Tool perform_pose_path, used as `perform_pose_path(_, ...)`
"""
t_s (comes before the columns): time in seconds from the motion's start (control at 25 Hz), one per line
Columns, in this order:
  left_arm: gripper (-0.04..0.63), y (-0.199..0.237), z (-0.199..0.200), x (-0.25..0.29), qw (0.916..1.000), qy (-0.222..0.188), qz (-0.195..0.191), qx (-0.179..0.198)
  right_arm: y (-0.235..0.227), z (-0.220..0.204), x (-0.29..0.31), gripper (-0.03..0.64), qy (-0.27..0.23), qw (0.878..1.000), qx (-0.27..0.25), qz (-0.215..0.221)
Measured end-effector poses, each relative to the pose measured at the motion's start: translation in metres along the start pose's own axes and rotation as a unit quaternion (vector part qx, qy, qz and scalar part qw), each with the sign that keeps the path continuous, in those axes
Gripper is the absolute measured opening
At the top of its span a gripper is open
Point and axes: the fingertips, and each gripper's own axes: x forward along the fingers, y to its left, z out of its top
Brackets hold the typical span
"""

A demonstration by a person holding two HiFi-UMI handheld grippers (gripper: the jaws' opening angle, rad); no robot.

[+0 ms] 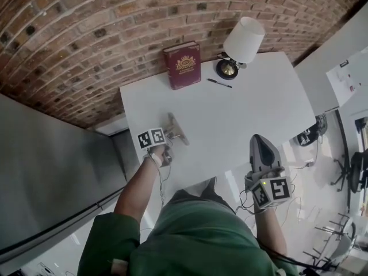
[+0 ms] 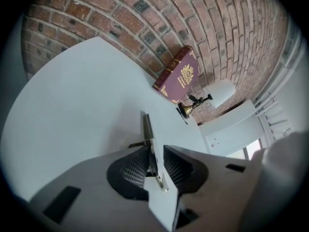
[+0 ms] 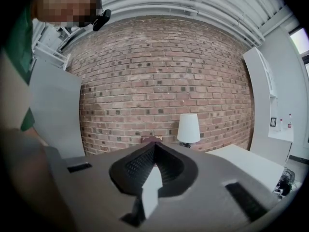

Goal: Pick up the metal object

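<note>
The metal object [image 1: 178, 129] lies near the counter's [image 1: 241, 102] left front edge, standing edge-on between the left gripper's [image 2: 153, 149] jaws; these are partly apart, the left pad close against it and a thin gap showing at the right pad. The right gripper [image 3: 154, 149] hovers off the counter's front right with jaws together, empty. A book [image 1: 182, 65], lamp [image 1: 241, 42] and pen [image 1: 219, 83] stand at the far edge

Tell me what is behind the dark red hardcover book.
Behind the dark red hardcover book rises the red brick wall. The book covers the strip of wall directly behind it, so anything there cannot be seen.
</note>
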Motion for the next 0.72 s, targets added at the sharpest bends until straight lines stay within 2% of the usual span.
perform_pose_path(0.08,0.058,0.003,-0.001,0.002,0.9999,-0.004,0.004,-0.013,0.0,-0.003,-0.002,0.002,0.003,1.0,0.003,0.001)
perform_pose_path(0.24,0.048,0.002,-0.003,0.004,0.9995,-0.01,0.002,-0.03,0.005,-0.008,-0.001,0.002,0.005,1.0,0.011,0.015)
perform_pose_path(0.44,0.031,-0.006,-0.002,-0.003,0.9995,-0.017,0.022,0.013,0.015,-0.005,0.003,0.002,0.004,0.999,0.003,0.039)
perform_pose_path(0.72,0.026,-0.021,0.003,-0.02,0.9966,-0.044,0.025,0.065,0.015,-0.011,0.004,0.002,0.008,0.998,-0.003,0.062)
